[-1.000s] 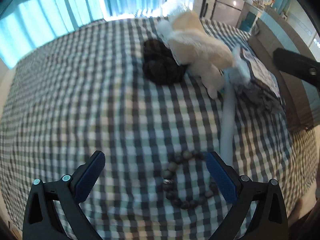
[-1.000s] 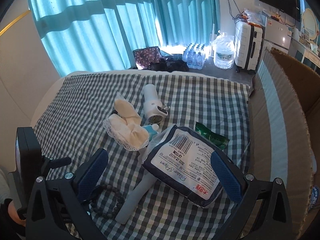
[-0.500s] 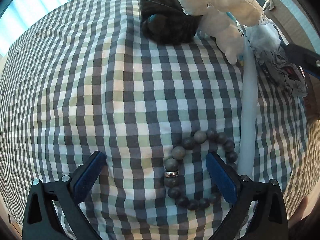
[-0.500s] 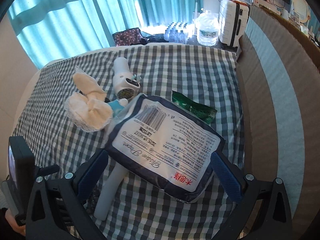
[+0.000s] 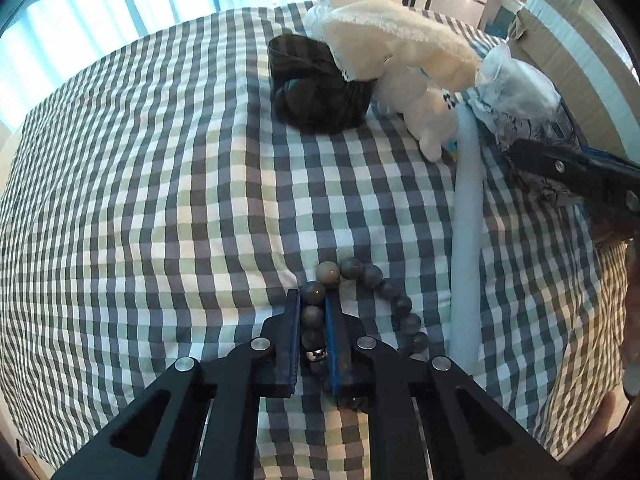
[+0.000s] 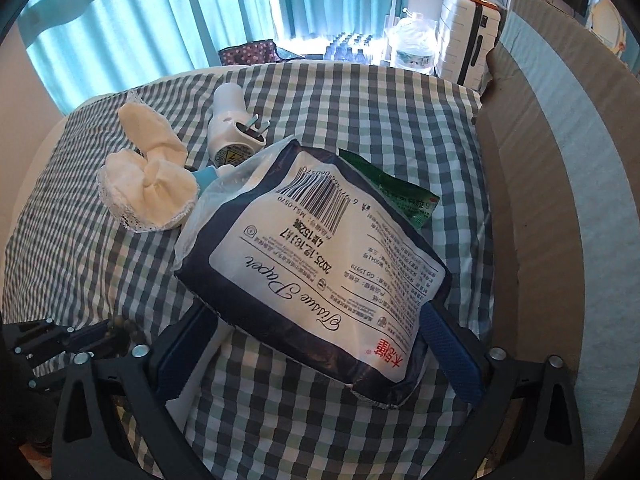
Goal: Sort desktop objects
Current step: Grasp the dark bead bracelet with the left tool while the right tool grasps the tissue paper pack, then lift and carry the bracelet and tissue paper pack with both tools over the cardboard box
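Two grips are being made at once, and each carries its own risk. On the checked bedspread the left gripper has its jaws closed on one side of the bead bracelet, pinching three or four beads in a row while the rest of the loop trails off toward four o'clock and lies slack on the cloth. The beads are round and smooth, so I judge they could roll out of the pads on lifting, and the elastic might stretch or snag a fold of the fabric, which already puckers just ahead of the tips. A pale foam tube lies just beside the loop at three o'clock and could be dragged along. The right gripper straddles the near end of the tissue pack, its jaws closing with the pack between them; whether the pads press it yet I cannot tell. The soft, slippery wrapper may buckle or slide free, and the pack overlaps a green packet at one o'clock and touches the white socks at ten o'clock, so lifting it could disturb both.
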